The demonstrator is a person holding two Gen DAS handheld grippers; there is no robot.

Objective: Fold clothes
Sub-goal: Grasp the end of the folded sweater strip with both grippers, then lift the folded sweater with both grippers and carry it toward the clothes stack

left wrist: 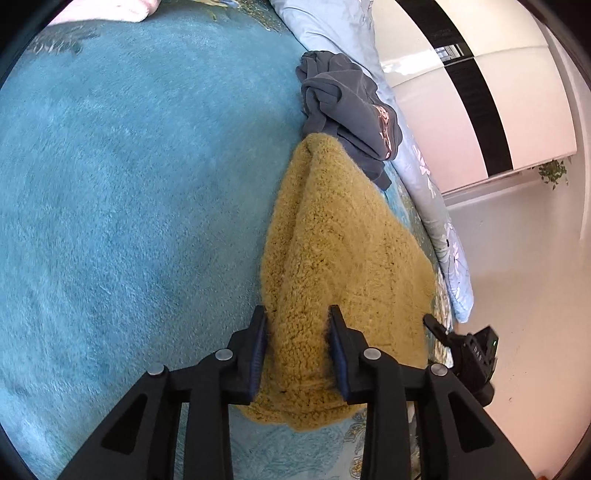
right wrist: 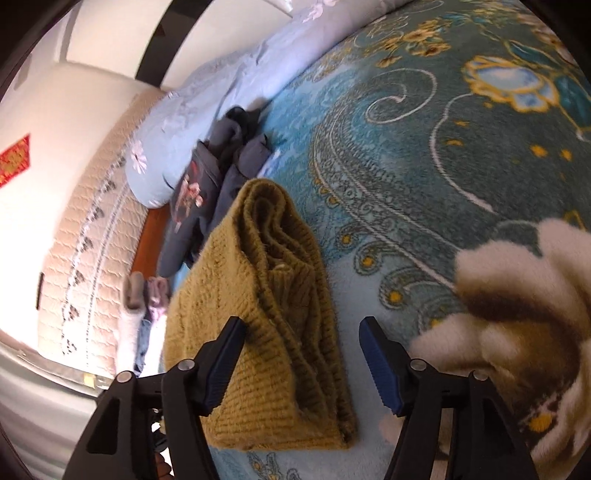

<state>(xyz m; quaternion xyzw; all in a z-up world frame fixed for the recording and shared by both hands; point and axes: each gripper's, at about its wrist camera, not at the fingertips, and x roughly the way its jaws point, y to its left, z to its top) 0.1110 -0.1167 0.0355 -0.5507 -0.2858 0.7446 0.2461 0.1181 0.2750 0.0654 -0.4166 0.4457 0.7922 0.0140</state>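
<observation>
A mustard-yellow knitted sweater lies folded on the teal bed blanket. My left gripper has its jaws partly closed around the sweater's near end, with the knit bunched between the blue pads. In the right wrist view the same sweater shows as a folded stack. My right gripper is open, its left finger over the sweater and its right finger over the patterned blanket. A crumpled dark grey garment lies just beyond the sweater; it also shows in the right wrist view.
A light blue floral pillow lies along the bed edge, with white floor beyond it. A fluffy white and brown item sits at the right. A padded headboard and small folded clothes show at the left. A pink cloth lies far off.
</observation>
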